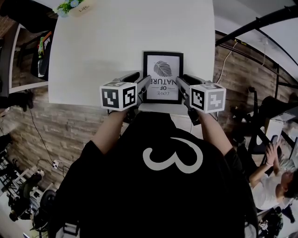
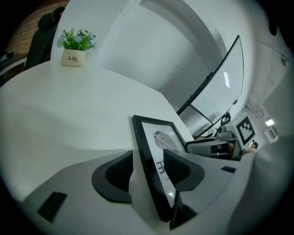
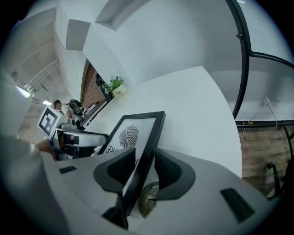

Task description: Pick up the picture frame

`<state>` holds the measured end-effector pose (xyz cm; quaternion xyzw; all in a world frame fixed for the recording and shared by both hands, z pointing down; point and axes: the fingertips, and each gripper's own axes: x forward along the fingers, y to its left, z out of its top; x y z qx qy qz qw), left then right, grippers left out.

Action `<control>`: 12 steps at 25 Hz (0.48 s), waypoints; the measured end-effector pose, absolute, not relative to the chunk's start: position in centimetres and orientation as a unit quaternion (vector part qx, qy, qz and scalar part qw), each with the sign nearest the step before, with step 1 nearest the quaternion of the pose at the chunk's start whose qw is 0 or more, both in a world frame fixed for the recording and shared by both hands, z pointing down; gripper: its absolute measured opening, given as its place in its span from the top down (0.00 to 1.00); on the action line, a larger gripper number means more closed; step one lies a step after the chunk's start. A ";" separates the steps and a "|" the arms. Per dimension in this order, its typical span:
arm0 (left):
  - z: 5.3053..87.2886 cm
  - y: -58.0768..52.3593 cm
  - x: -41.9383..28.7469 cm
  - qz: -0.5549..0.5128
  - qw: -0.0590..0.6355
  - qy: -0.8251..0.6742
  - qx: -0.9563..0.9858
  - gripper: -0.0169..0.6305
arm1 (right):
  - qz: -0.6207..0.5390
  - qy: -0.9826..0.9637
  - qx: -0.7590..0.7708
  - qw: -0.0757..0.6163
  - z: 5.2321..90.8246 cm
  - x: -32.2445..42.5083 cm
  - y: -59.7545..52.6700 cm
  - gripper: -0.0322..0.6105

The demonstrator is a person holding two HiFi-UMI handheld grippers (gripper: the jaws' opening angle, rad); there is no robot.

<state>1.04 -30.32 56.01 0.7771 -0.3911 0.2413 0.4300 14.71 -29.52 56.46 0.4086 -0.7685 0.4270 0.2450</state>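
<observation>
The picture frame point(image 1: 162, 76) is black with a white leaf print and upside-down lettering, and it hangs over the near edge of the white table point(image 1: 98, 56). My left gripper point(image 1: 145, 86) is shut on its left edge, and my right gripper point(image 1: 181, 86) is shut on its right edge. In the left gripper view the picture frame point(image 2: 158, 147) stands tilted between the two dark pads point(image 2: 117, 173), with the left gripper point(image 2: 148, 170) clamping its border. In the right gripper view the picture frame point(image 3: 135, 133) likewise sits clamped in the right gripper point(image 3: 140, 170). Its lower edge is hidden behind the jaws.
A small potted plant point(image 1: 71, 6) stands at the table's far end, also visible as the plant point(image 2: 75, 45) in the left gripper view. A black chair point(image 1: 41, 53) is at the table's left. Black pipes point(image 1: 251, 28) cross at the right, and a person point(image 1: 274, 183) sits at the lower right.
</observation>
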 end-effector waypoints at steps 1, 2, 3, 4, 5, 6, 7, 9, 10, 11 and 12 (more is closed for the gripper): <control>56.0 -30.3 1.2 0.242 0.430 -0.391 0.777 0.65 | 0.427 -0.768 0.409 0.247 56.6 14.7 -29.5 0.73; 56.1 -30.3 1.3 0.243 0.430 -0.390 0.777 0.65 | 0.427 -0.767 0.409 0.249 56.7 14.8 -29.5 0.73; 56.1 -30.3 1.3 0.244 0.430 -0.390 0.777 0.65 | 0.426 -0.767 0.409 0.250 56.7 14.9 -29.5 0.73; 56.1 -30.3 1.4 0.245 0.429 -0.391 0.777 0.65 | 0.426 -0.767 0.410 0.251 56.7 14.9 -29.5 0.74; 56.2 -30.4 1.4 0.245 0.429 -0.391 0.777 0.65 | 0.426 -0.766 0.410 0.251 56.8 14.9 -29.5 0.74; 56.2 -30.4 1.5 0.246 0.429 -0.390 0.777 0.65 | 0.425 -0.767 0.410 0.252 56.8 14.9 -29.5 0.74; 56.2 -30.5 1.5 0.247 0.428 -0.390 0.777 0.65 | 0.424 -0.766 0.410 0.253 56.8 14.9 -29.5 0.74; 56.2 -30.5 1.8 0.251 0.422 -0.389 0.780 0.66 | 0.421 -0.765 0.412 0.258 57.0 15.0 -29.5 0.76; 56.2 -30.5 1.9 0.253 0.418 -0.388 0.781 0.66 | 0.420 -0.765 0.412 0.261 57.0 15.0 -29.5 0.76; 56.2 -30.4 2.0 0.257 0.416 -0.388 0.781 0.66 | 0.419 -0.764 0.413 0.265 57.0 15.0 -29.4 0.76; 56.2 -30.2 2.0 0.259 0.415 -0.388 0.781 0.67 | 0.416 -0.764 0.413 0.269 57.0 15.0 -29.4 0.76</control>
